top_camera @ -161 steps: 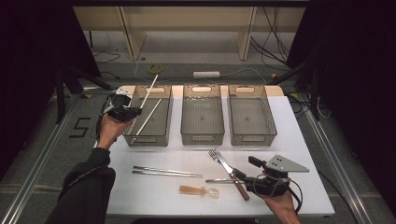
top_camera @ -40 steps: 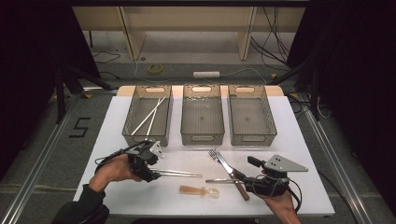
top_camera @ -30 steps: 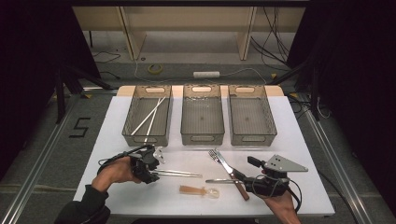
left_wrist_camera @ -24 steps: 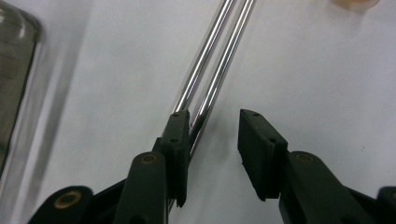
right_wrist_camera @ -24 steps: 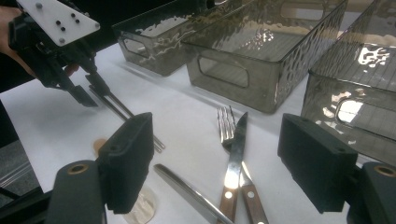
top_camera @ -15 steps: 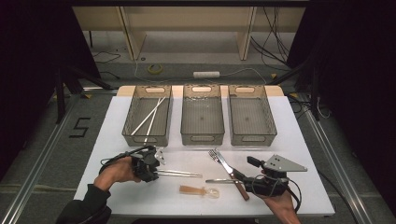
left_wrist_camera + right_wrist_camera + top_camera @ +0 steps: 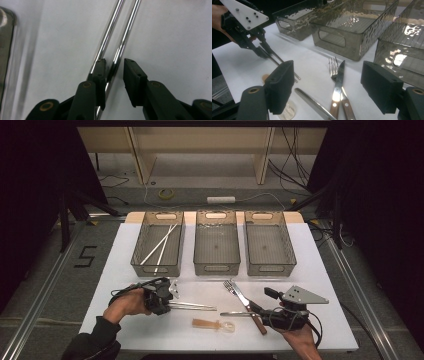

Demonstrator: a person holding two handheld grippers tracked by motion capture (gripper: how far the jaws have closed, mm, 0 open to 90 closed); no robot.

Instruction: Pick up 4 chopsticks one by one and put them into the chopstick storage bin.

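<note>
three see-through bins [image 7: 217, 249] by table's back edge | white sticks [image 7: 159, 245] in left bin | fork [image 7: 230, 286], knife [image 7: 249, 307], spoon [image 7: 214, 324] near front edge

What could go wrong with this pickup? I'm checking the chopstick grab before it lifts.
The left gripper has just been closing on two metal chopsticks, but one finger sits between them, so probably a single stick gets caught and the other stays on the table.

The hold is near one end of a thin, smooth rod, so it may tilt or slip out on the way to the left bin.
</note>
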